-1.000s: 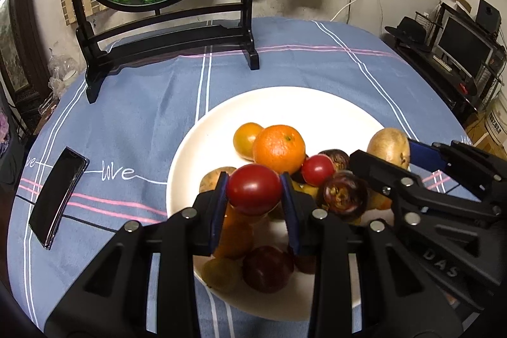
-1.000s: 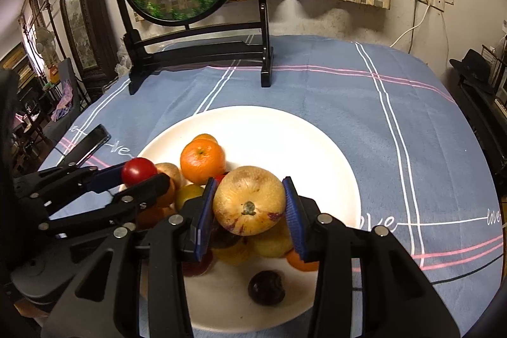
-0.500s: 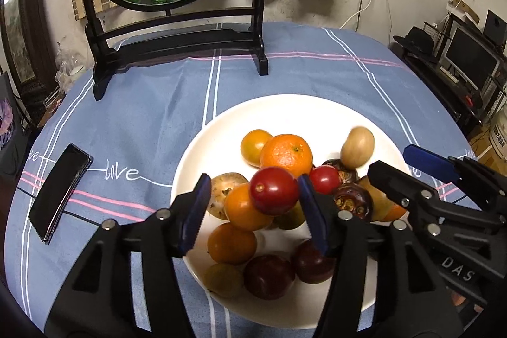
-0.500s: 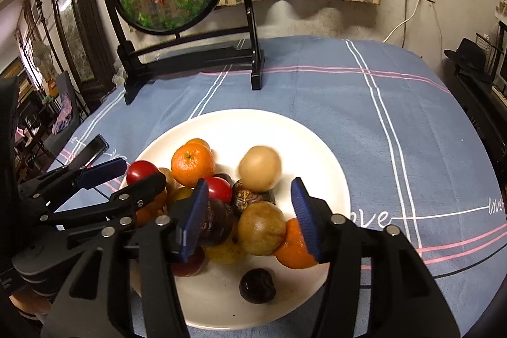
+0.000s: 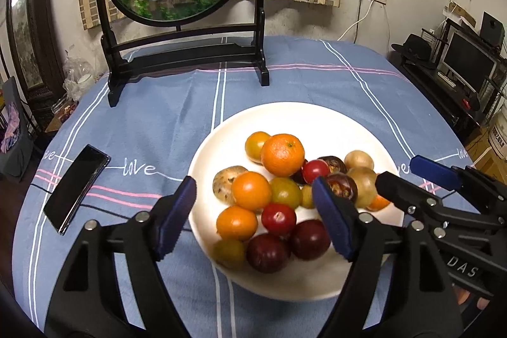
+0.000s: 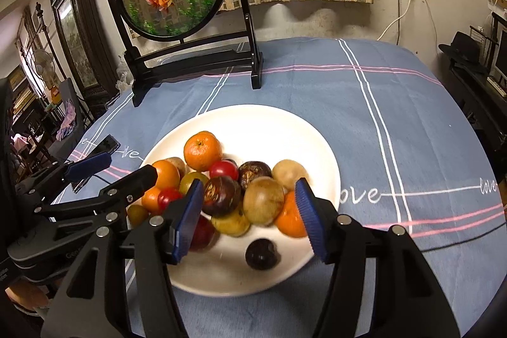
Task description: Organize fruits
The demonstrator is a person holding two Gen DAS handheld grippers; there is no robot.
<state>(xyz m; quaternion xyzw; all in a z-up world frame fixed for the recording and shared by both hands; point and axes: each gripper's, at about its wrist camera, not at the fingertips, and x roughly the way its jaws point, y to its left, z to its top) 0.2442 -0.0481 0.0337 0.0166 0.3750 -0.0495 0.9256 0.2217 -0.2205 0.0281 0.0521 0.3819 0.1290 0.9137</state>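
Looking at the fruit pile, my main worry was rolling. Everything sat heaped toward the near side of the white plate, round stuff stacked on round stuff, so one nudge could've sent a few off the rim and onto the cloth. The tangerine perched up top at the back, w/ a red tomato lower down in front and two dark plums at the near rim. Those near ones looked likeliest to escape imo, since they sat right at the edge.

Both tools hung low over the pile too. The left gripper had its jaws opening, already wide, nothing between the pads, only fruit showing below the gap. The right gripper had jaws opening as well, about half spread, and the brownish fruit seen between them lay in the heap, not pinched afaict. Risk there: the two tools sat close together, so a careless swing could've clipped each other or raked the heap.

Container-wise, it was just that one plate, far half bare, near half crowded w/ oranges, tomatoes, yellowish ones, dark purple ones and a loose dark fruit sitting alone at the front.

Further out on the worktop: a phone lay left of the plate, well apart, and a goldfish screen on a black stand stood at the back.
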